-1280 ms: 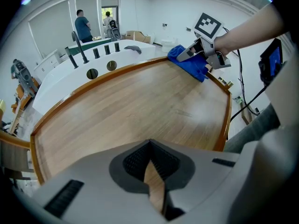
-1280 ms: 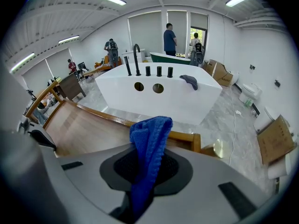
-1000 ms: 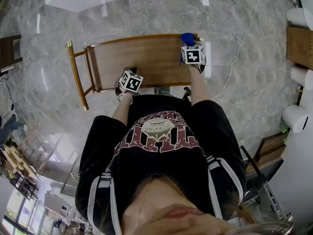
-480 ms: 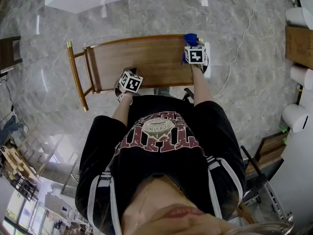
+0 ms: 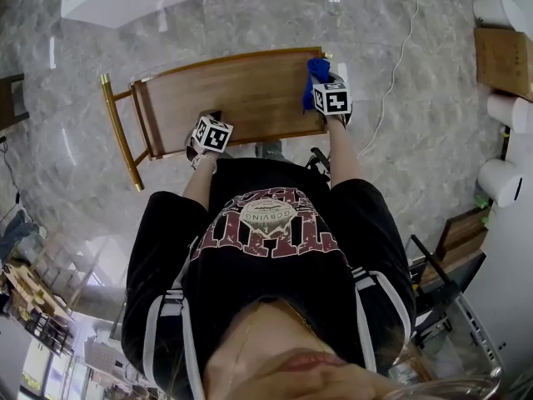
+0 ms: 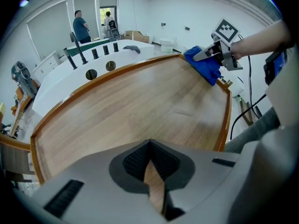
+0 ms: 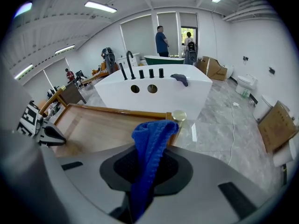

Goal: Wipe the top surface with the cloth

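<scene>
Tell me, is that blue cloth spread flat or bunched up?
Bunched up. The cloth is a crumpled wad pinched in the right tool, at the wooden top's far right corner, not laid out flat.

Head view: marker cubes cover the jaws of left gripper (image 6: 150, 160) and right gripper (image 7: 145, 169). Cloth (image 7: 150, 143) lower end is buried between the right jaws. Table (image 5: 241, 98) near edge runs behind the person's shirt (image 5: 266, 248). Box (image 5: 504, 52) is cut by the right edge. Two far people (image 7: 162, 41) are too small for detail.
</scene>
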Tool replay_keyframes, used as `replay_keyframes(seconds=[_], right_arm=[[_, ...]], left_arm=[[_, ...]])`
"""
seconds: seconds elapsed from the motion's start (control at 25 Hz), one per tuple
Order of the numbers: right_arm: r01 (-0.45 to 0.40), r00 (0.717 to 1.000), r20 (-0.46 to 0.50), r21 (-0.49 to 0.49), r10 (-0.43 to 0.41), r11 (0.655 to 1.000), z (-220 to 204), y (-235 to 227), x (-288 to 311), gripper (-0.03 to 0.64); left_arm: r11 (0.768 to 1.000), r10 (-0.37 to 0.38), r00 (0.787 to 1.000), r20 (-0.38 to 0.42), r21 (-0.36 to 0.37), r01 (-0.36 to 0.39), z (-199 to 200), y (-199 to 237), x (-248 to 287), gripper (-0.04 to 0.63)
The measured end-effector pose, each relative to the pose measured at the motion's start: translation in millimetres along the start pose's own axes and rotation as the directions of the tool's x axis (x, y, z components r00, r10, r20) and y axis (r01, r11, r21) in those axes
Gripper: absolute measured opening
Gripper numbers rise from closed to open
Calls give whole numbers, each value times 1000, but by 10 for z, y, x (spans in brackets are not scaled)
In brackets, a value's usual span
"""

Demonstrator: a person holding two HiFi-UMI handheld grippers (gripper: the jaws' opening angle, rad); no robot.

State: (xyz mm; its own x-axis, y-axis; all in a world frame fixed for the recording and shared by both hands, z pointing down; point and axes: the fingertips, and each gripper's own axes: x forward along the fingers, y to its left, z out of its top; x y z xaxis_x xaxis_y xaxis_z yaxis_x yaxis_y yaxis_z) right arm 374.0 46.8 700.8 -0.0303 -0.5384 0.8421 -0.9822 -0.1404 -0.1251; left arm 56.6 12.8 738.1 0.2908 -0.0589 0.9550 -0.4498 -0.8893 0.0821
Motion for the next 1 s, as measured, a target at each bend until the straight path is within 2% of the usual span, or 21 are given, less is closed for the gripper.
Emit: replay_keyframes(seconds=[0.24,0.48,0.76,1.0], right_arm=[[-13,997,-79,-48,10,999,-340,66,-34,55],[18,995,-95,-73,-24,997,-383,75,9,55],[57,996,-67,12,-56,998,-431,85,0,55],[40,997,-66,-1,-40,999,-414,243,58,55]], left_arm=[[1000,1,1000,4,4,-1,-2,-44,0,48],[1000,0,1000,12,-1,0,4,-66,16,48],[1000,4,999,36,-25,-4,-17,-97,12,48],[1000,-1,999,47,-18,2,-2,-87,20,48]])
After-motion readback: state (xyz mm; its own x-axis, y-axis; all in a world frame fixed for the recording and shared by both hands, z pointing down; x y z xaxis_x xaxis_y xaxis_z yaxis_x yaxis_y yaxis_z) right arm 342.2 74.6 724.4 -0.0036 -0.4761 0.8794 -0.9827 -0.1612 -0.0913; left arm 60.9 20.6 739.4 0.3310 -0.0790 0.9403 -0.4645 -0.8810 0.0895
